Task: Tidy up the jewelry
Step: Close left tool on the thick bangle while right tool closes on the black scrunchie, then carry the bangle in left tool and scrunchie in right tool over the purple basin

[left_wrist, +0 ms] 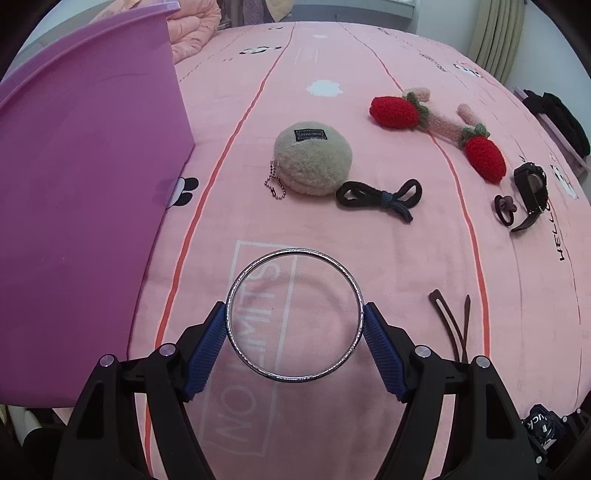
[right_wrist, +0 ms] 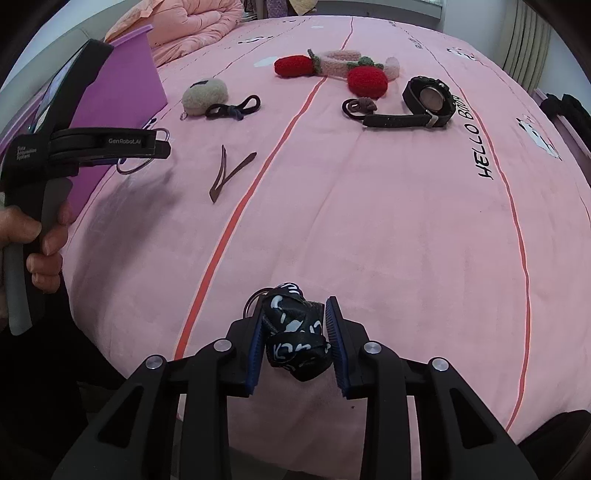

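Left tongs (left_wrist: 294, 314) clamp thin shiny silver metal bangle (left_wrist: 236, 284), frame centre. Right tongs (right_wrist: 295, 332) squeeze crumpled black white-lettered fabric strap (right_wrist: 295, 339), lower centre, above pink bedsheet (right_wrist: 369, 221).

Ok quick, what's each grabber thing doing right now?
Left gripper: closed on the silver bangle, lifted off the bed.
Right gripper: closed on the black strap with white lettering.

A bed (right_wrist: 369, 221) fills the room, covered by a pink sheet (left_wrist: 332, 240) with orange stripes and printed lettering. A peach quilt (right_wrist: 184, 26) is bunched at its far end. A ribbed cream radiator (left_wrist: 498, 33) stands against the pale wall beyond, under even light.
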`<state>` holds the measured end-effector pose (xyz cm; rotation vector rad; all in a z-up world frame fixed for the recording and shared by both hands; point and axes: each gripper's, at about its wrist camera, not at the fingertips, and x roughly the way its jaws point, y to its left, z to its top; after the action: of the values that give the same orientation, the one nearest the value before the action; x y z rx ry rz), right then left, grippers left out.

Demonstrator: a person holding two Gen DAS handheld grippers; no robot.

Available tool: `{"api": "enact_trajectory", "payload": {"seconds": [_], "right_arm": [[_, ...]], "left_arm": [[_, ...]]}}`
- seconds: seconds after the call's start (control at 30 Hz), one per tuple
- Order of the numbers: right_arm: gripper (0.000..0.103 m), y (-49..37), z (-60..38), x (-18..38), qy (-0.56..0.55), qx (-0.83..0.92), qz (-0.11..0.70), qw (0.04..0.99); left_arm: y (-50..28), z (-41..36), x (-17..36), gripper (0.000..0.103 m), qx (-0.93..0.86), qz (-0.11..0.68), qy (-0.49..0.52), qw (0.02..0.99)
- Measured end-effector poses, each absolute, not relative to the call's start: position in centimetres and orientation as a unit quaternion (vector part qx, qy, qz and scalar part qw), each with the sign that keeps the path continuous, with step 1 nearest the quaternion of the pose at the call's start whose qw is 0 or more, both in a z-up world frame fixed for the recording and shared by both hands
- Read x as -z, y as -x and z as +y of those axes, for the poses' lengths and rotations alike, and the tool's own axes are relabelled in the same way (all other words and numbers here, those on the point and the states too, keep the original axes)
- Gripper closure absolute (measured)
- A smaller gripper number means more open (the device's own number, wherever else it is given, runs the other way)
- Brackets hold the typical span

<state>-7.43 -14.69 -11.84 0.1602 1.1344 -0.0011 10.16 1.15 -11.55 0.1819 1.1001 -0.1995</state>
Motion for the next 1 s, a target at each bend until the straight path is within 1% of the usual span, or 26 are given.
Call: {"api": "enact_trajectory", "payload": {"seconds": [0.2,0.57,0.77,1.0], "right_arm": [[0.073,7.6,-15.2,10.6,-0.09,0.002,0.522,0.848],[0.073,6.6,-16.1,4.5,-0.103,-0.005,0.468,0.878],[0.073,4.9,-14.6,1.1,-0.087,-0.037,0.441,0.892],[0.073,2.1,-11.8,-2.3,-0.079,-0.082,0.415,0.903]], "left_arm": [[-8.4,1.5,9.1,0.032,0.105,0.503,-0.075,0.854],[-4.7,2.2,2.8,0.032,0.112,0.46,-0.054,0.879],[-2.7,2.9,-0.8,0.032,0.115,0.437,-0.041,0.891],[-2.2,5.3,-4.8,0.032,0.105,0.422,-0.016,0.901]]}}
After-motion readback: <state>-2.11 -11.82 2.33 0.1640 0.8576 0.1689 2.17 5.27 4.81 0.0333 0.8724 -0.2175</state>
